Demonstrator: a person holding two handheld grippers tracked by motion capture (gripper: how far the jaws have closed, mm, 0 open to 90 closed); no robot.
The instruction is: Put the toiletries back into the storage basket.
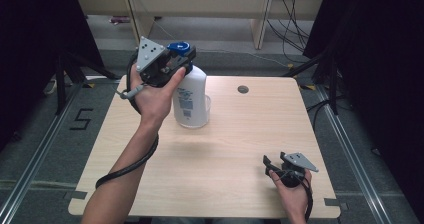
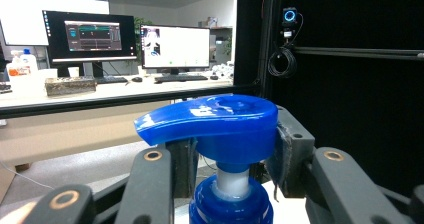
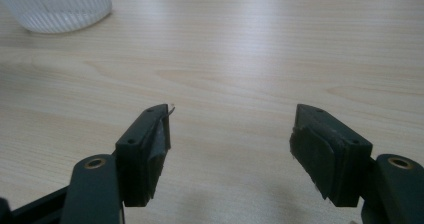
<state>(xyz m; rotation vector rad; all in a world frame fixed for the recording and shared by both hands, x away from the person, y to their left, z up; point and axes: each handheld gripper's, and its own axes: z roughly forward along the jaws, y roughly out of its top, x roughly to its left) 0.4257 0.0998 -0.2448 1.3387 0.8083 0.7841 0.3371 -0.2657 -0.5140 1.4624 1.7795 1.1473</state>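
desk point(image 1: 225, 154): pale wood, dark curtains around.
bottle point(image 1: 192, 96): far-left, rigid, likely hefty, slick.
left tongs point(image 2: 230, 149): clamped on pump head point(image 2: 215, 121).
right tongs point(image 3: 230, 149): apart, empty.

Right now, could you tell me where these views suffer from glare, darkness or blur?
High view: dark surroundings, table evenly lit. Left gripper view: sharp blue pump head, bright monitors behind. Right gripper view: soft sheen on the wood, ribbed cup slightly blurred.

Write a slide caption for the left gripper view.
Left tool closed around the neck under the blue pump head of a pump bottle, with desk monitors behind.
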